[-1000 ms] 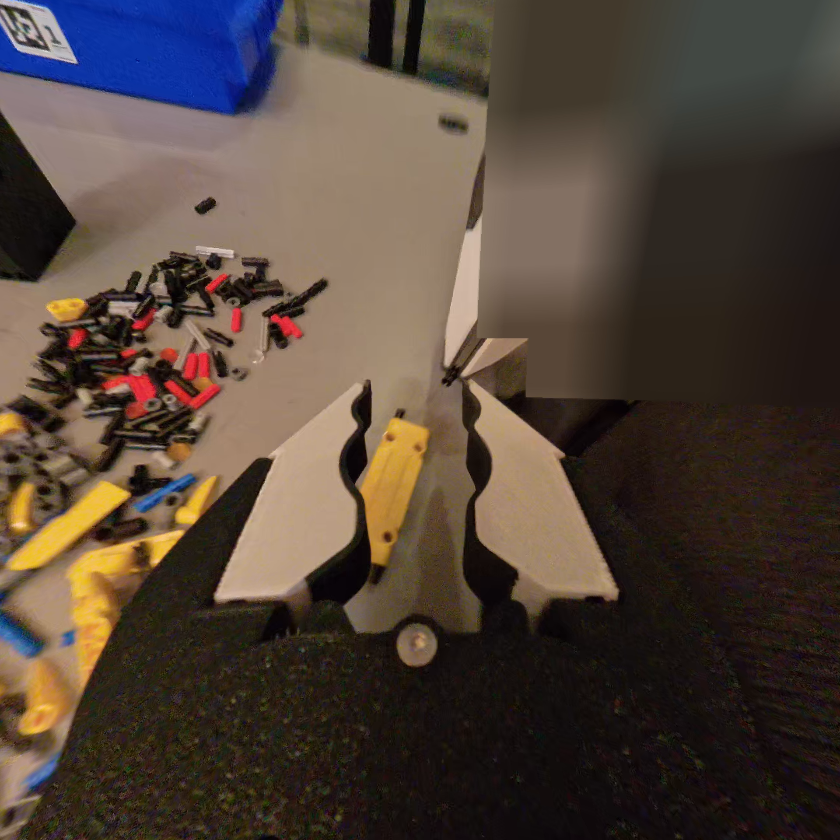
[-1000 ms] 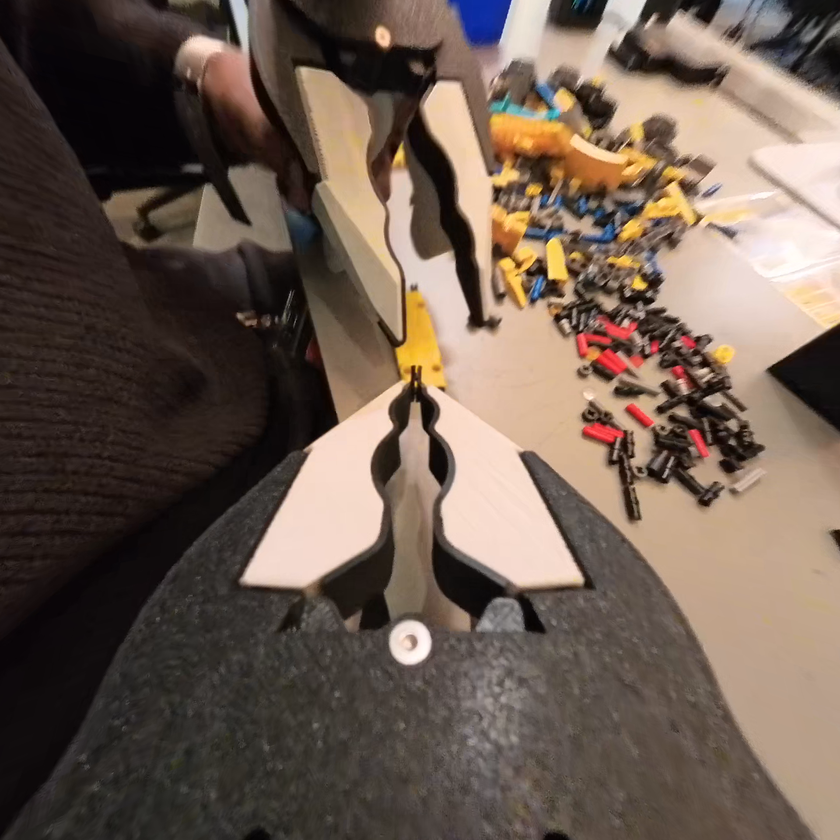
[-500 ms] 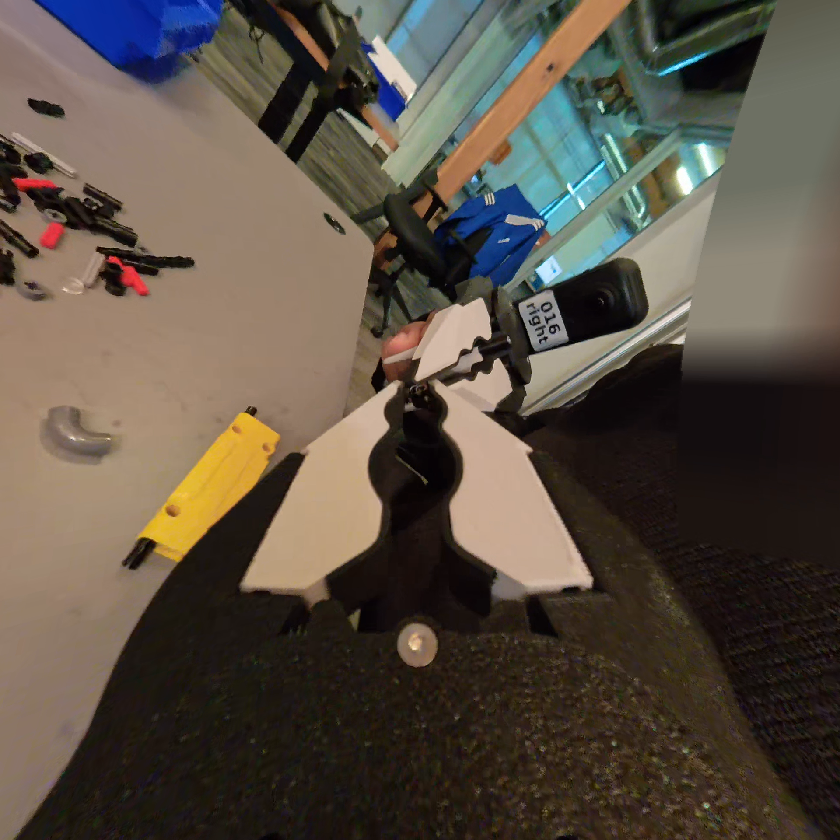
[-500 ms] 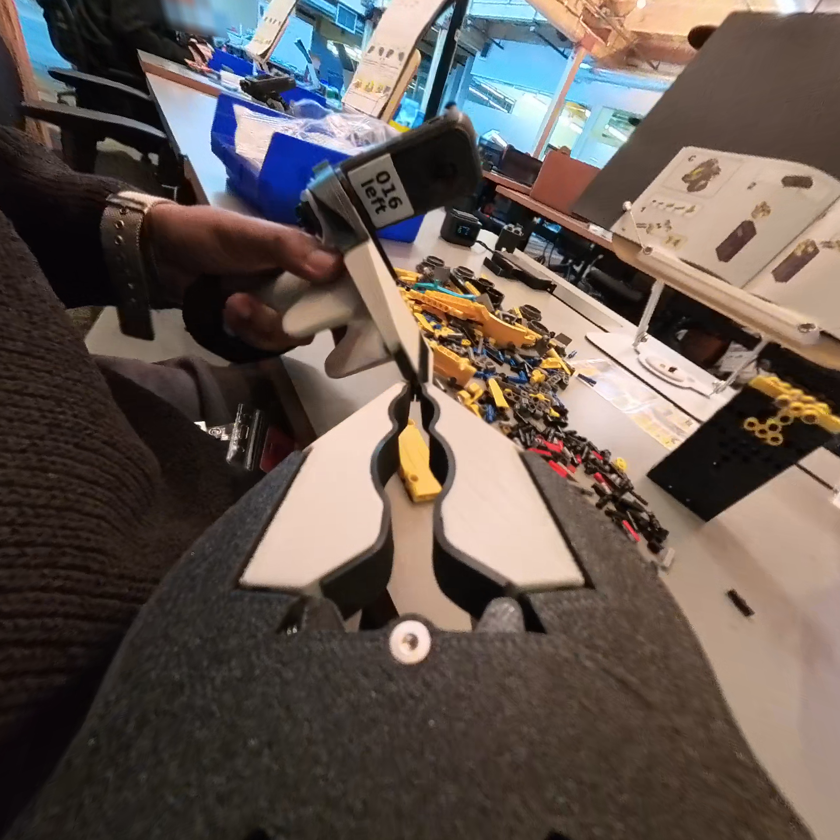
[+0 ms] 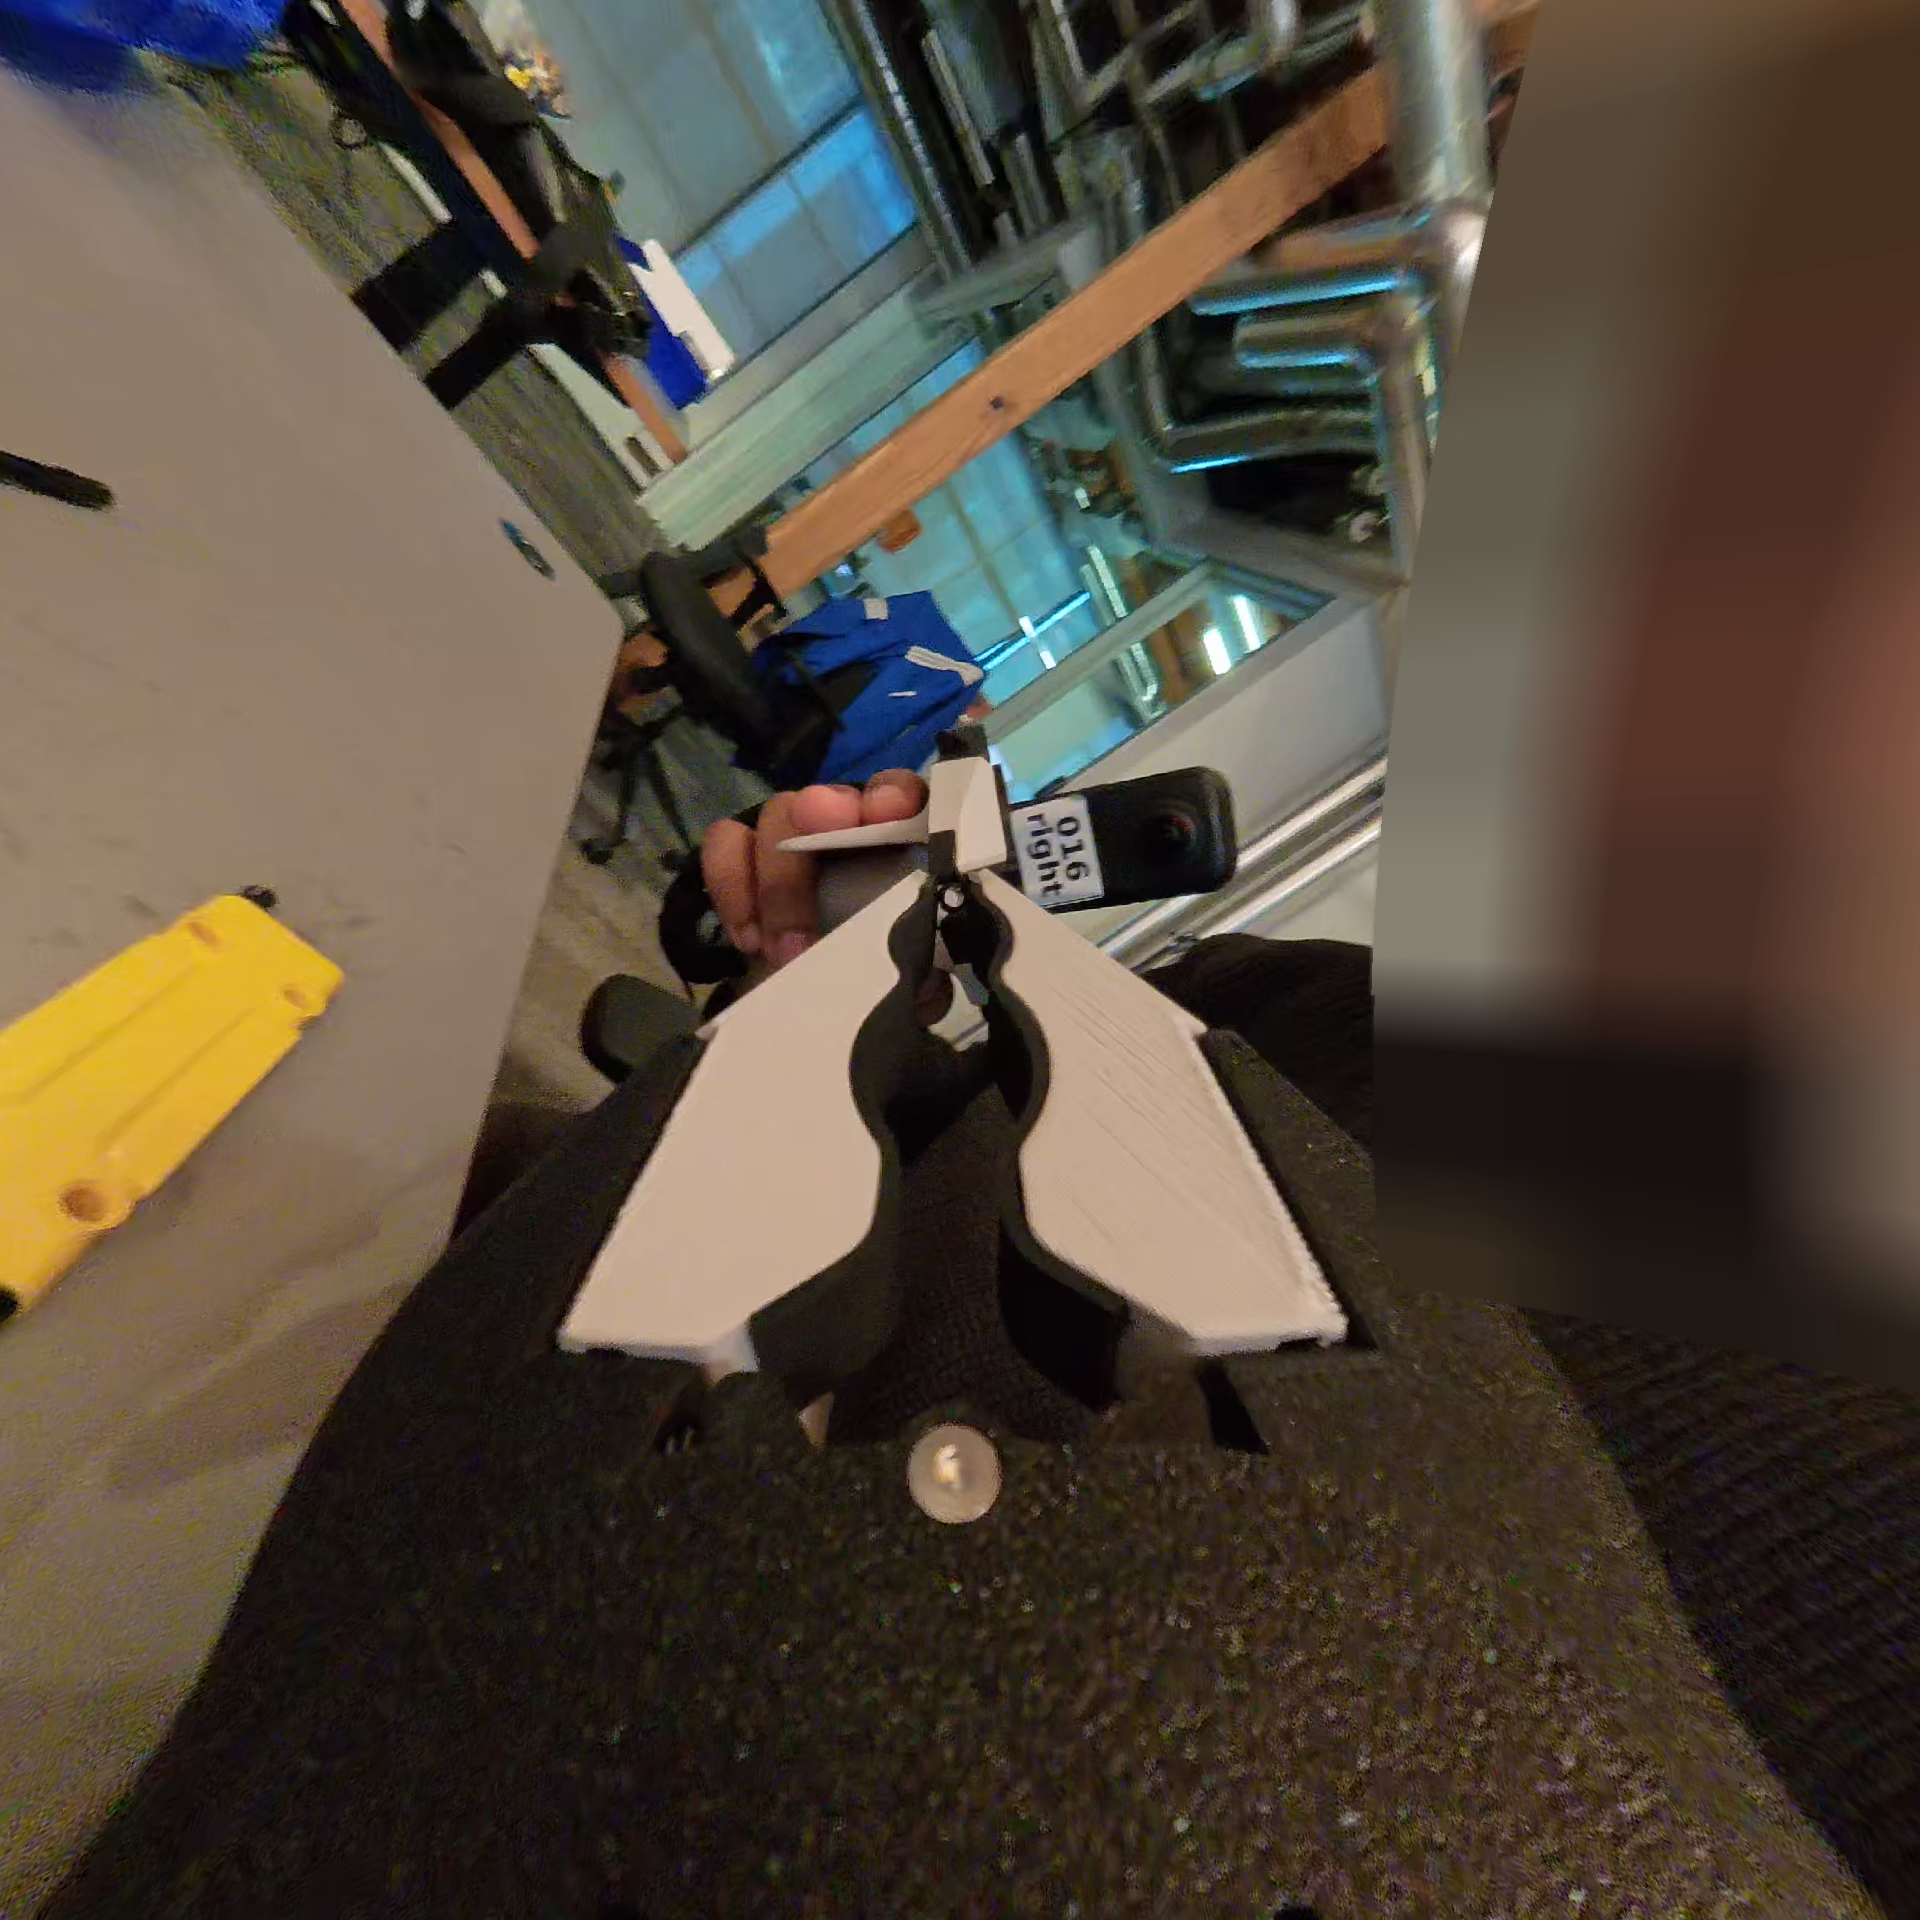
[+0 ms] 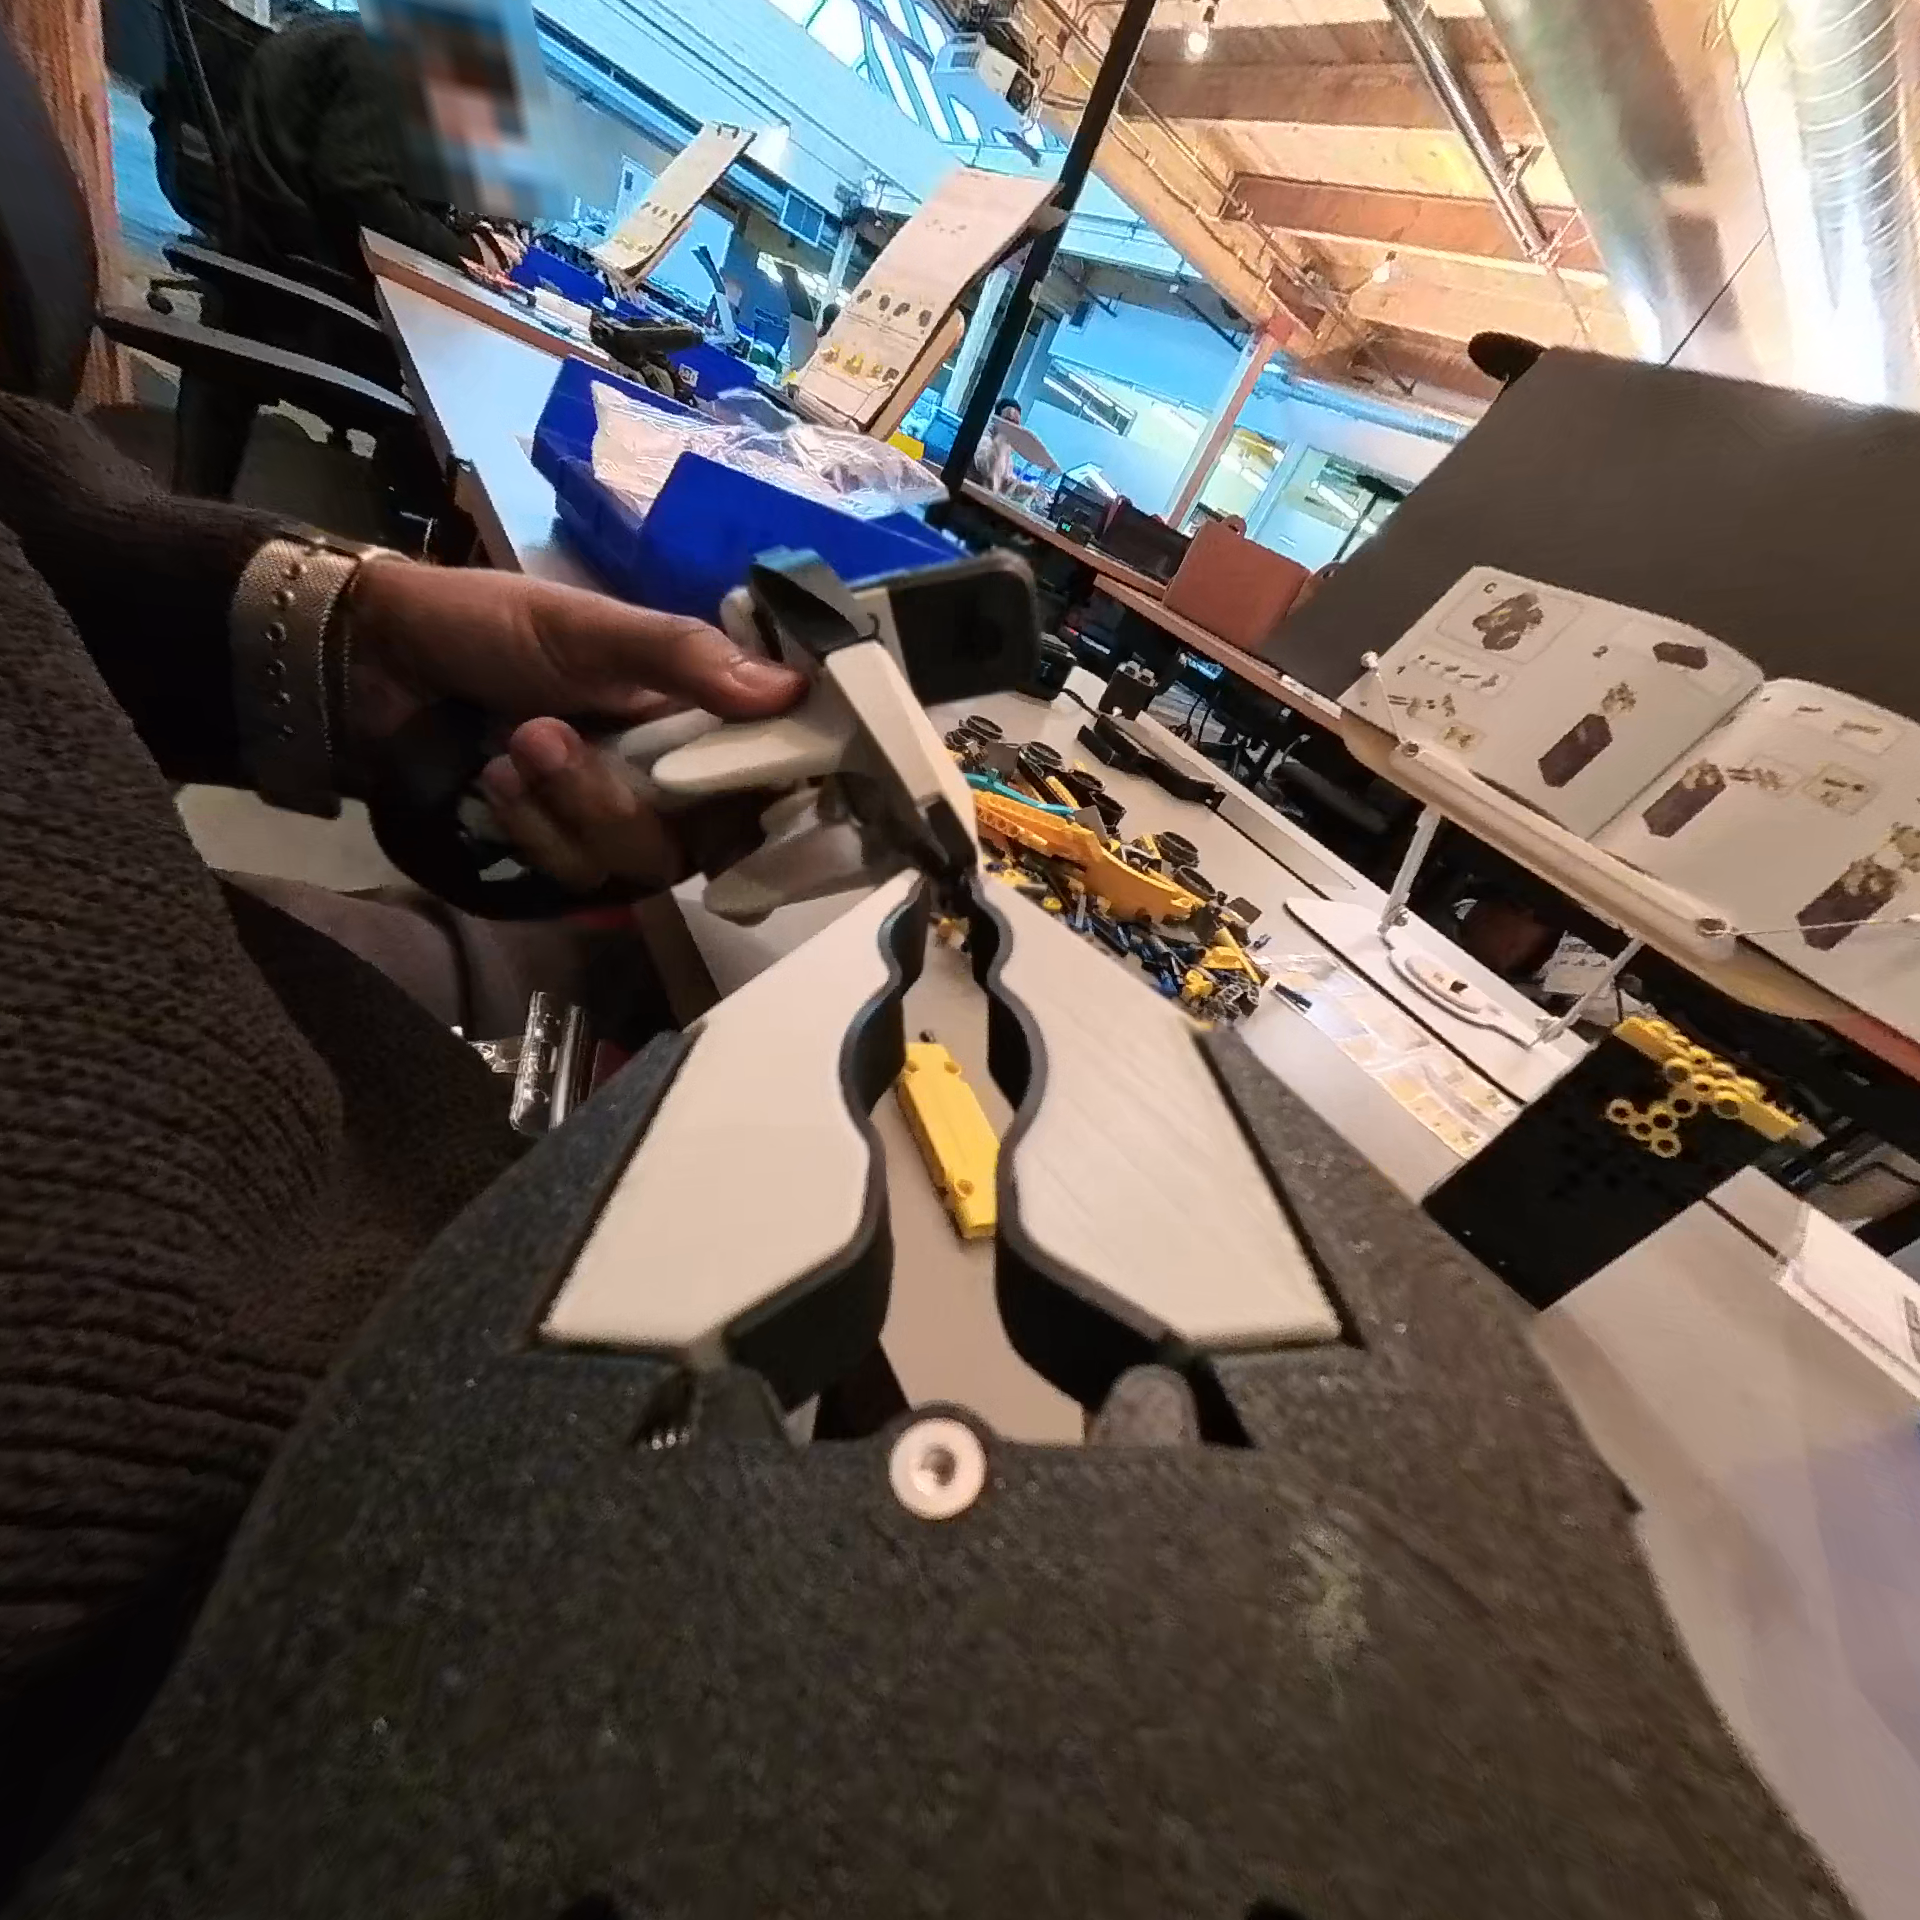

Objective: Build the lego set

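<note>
The left gripper (image 5: 951,899) is seen with its fingertips pressed together on a small black pin (image 5: 952,902), raised above the table edge. The right gripper (image 6: 954,894) is likewise closed at its tips, and the two sets of tips meet at the same point; whether the right one also pinches the pin or merely touches it cannot be told, the piece being too small. In the left wrist view the right gripper (image 5: 961,821) is seen tip to tip with the left, held by a hand (image 5: 800,873), with a black camera (image 5: 1143,831) bearing a white label mounted on it. In the right wrist view the left gripper (image 6: 940,847) is seen gripped by the other hand (image 6: 561,717), a watch strap (image 6: 286,665) showing at the wrist.

A yellow flat plastic piece (image 6: 948,1138) lies on the grey table (image 5: 260,675) near its edge, below the grippers and apart from them; it also appears at the left of the left wrist view (image 5: 135,1081).

Farther along the table a heap of yellow, black and blue building parts (image 6: 1101,883) is noted. A blue bin (image 6: 707,509) stands beyond it. An open instruction booklet (image 6: 1621,717) rests on a stand at the right, and a black plate carrying yellow parts (image 6: 1621,1143) leans beneath it.
</note>
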`<action>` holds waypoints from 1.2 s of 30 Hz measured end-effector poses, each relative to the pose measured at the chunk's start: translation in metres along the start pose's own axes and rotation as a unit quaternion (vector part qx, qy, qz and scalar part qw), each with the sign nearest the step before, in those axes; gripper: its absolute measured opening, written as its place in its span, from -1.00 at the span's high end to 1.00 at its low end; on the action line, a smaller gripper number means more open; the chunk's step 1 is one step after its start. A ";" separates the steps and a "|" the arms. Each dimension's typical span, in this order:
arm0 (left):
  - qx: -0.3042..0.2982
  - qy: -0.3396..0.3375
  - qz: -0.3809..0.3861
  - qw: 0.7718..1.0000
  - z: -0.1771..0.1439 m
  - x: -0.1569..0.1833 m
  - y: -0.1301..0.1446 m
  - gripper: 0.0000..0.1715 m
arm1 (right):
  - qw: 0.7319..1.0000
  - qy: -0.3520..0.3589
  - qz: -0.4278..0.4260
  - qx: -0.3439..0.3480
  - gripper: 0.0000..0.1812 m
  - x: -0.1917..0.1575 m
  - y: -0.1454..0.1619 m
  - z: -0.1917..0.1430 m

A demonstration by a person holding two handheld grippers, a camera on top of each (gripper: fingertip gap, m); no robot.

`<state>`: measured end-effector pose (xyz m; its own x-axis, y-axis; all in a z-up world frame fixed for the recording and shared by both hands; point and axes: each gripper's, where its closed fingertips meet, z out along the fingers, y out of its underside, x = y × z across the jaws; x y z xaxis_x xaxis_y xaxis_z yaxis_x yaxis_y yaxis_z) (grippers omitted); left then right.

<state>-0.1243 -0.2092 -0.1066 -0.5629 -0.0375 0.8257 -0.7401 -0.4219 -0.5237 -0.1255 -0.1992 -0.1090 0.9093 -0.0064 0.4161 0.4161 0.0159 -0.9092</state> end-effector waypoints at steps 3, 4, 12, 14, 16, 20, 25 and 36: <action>0.015 0.024 -0.026 0.999 0.001 0.003 -0.001 0.94 | 1.000 0.006 0.002 0.005 0.94 0.001 -0.004 -0.001; 0.021 0.024 -0.029 0.999 0.002 0.002 -0.002 0.94 | 1.000 0.011 0.004 0.004 0.95 0.003 -0.003 -0.001; 0.040 0.036 -0.048 0.997 0.004 -0.002 -0.005 0.89 | 1.000 0.024 0.012 0.007 0.95 0.007 -0.001 -0.001; 0.039 0.035 -0.044 0.998 0.004 -0.003 -0.005 0.86 | 1.000 0.023 0.013 -0.005 0.96 0.007 0.001 -0.001; 0.044 0.026 -0.032 0.998 0.006 -0.004 -0.008 0.83 | 0.999 0.017 0.034 -0.010 0.96 0.009 0.000 -0.002; 0.056 -0.029 0.024 0.998 0.003 -0.014 -0.016 0.61 | 0.997 0.012 0.080 -0.005 0.96 0.015 0.003 -0.005; -0.020 -0.167 0.190 0.967 -0.002 -0.027 -0.017 0.60 | 0.992 0.028 0.115 -0.050 0.96 0.041 0.029 -0.017; -0.359 -0.352 0.359 0.786 -0.025 -0.124 0.006 0.59 | 0.982 0.011 0.166 -0.093 0.96 0.044 0.064 -0.020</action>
<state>-0.0683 -0.1845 -0.2173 -0.7738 -0.6320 0.0413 -0.4835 0.5474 -0.6831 -0.0583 -0.2180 -0.1494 0.9937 -0.0537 0.0979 0.0880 -0.1627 -0.9827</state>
